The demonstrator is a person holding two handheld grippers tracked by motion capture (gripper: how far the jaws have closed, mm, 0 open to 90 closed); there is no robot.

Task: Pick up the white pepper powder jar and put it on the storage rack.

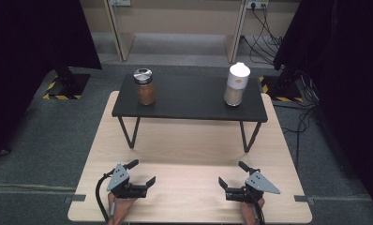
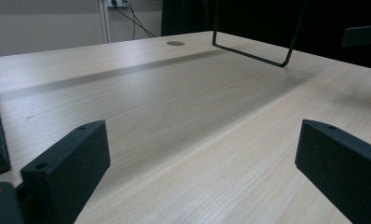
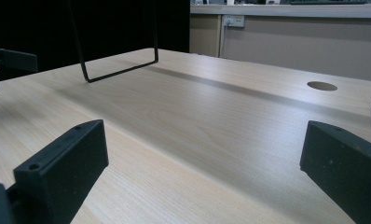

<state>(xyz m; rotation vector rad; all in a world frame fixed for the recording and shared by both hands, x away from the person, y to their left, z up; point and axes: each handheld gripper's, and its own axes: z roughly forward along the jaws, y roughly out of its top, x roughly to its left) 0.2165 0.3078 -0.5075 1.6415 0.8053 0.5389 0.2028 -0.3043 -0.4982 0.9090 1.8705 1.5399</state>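
On the black flat-topped riser shelf with thin wire legs (image 1: 189, 96), at the far half of the pale wood bench (image 1: 189, 187), stand a clear glass jar of brown powder with a shiny metal lid (image 1: 145, 86) and, well apart to its right, a white-capped jar of pale grains (image 1: 235, 85). Both look rigid, smooth, breakable — best taken around the straight body below the lid. The left gripper (image 1: 144, 174) and right gripper (image 1: 230, 174) rest near the bench's front edge, jaws wide apart, holding nothing
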